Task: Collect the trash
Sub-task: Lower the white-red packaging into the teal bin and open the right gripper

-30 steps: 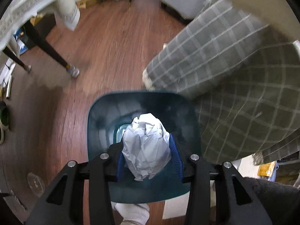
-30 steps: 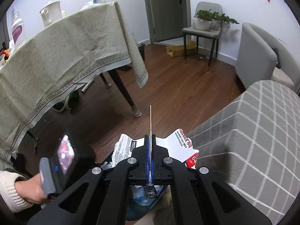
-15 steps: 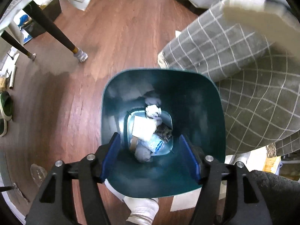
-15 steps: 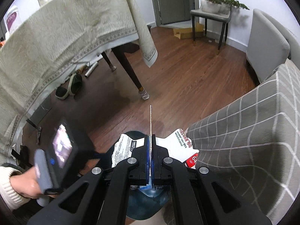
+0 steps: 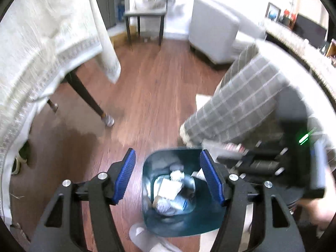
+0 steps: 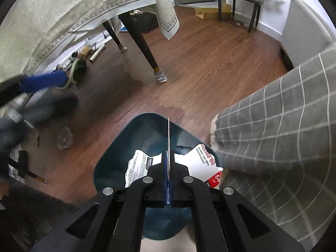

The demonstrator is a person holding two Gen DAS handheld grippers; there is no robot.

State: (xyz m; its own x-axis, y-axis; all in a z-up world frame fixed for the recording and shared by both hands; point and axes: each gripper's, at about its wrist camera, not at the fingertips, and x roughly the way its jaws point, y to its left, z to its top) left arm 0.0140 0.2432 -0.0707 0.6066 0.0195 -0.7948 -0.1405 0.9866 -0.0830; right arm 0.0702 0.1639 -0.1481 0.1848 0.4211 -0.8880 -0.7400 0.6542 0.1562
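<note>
A: Trash in the bin (image 5: 206, 220) already: paper wads and wrappers (image 5: 174, 195) are lying at the bottom, near centre on the wood floor.

B: Left tongs (image 5: 168, 178)?

A: Blue pads standing apart, just been opening, nothing between them, hovering over the bin.

B: Right tongs (image 6: 168, 174)?

A: Clamping a flat printed card (image 6: 202, 159) edge-on, over the bin's mouth, w/ the checked sofa (image 6: 283, 126) at right.

B: What's left?

A: Prob. dropping that card in. Other bits are lying by the far-left table leg (image 6: 145, 48), can't tell if trash.
</note>
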